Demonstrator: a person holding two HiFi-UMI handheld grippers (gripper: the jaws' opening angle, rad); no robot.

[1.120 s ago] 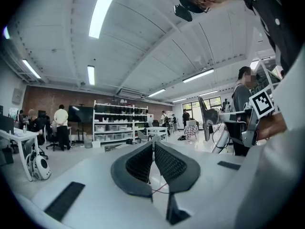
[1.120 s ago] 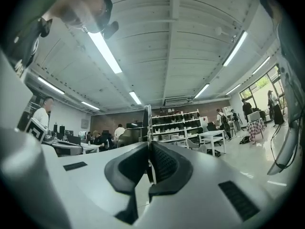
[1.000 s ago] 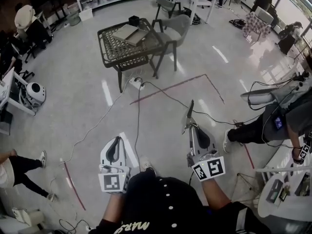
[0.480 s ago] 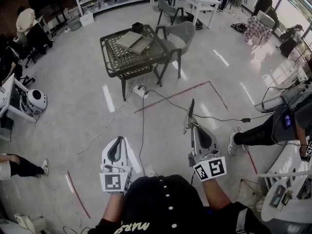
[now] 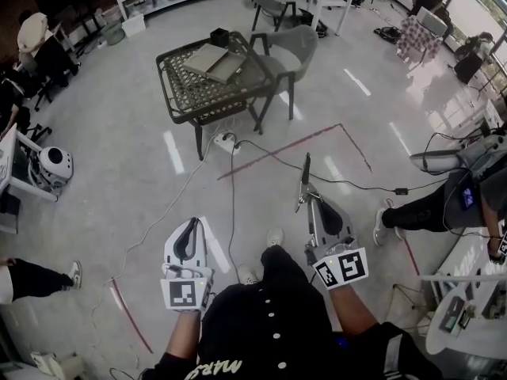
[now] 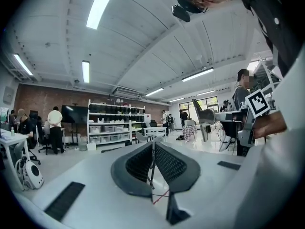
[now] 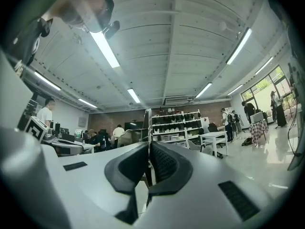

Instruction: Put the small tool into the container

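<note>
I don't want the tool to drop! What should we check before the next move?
1. Tool gripped: ok. The right gripper is shut on the thin tool, which sticks out ahead.
2. Other gripper free: ok. The left gripper is shut with nothing in it.
3. Near the table: not ok. The table stands across open floor.
4. Floor safe for walking: not ok. A cable lies across the way.
5. Container found: cannot tell. A black box and flat things lie on the table; which one is meant is unclear.
</note>
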